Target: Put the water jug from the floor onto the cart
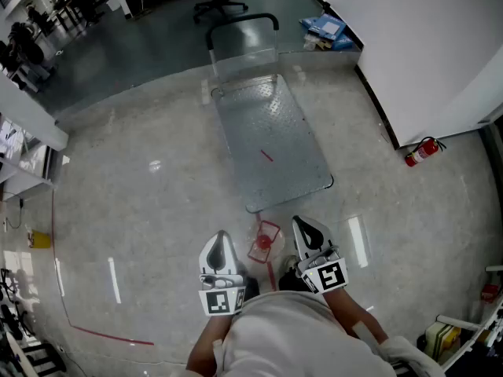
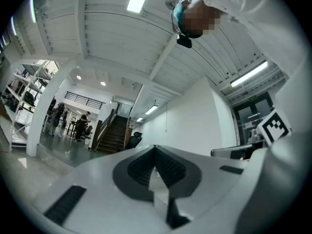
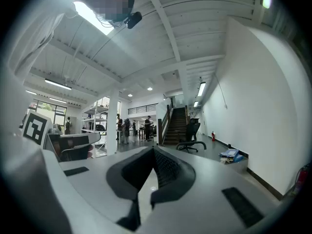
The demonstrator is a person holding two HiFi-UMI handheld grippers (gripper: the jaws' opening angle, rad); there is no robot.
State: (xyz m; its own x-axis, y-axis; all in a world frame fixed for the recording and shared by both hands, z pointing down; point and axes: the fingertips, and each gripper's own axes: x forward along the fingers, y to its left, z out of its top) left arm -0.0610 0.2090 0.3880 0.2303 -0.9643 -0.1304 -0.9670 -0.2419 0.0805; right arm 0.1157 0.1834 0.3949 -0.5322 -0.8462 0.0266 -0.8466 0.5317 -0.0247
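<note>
Water jug stands upright on the floor off the cart's near edge, between my left gripper and right gripper, both jaws together, empty.

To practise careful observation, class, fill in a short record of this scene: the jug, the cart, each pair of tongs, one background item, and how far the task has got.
jug: clear plastic water jug with red cap, on the floor just short of the cart's near end
cart: grey metal platform cart with hoop handle, ahead of the person
left tongs: shut, holding nothing, left of the jug
right tongs: shut, holding nothing, right of the jug
background: red fire extinguisher beside the white wall
task stage: jug not yet gripped or lifted
</note>
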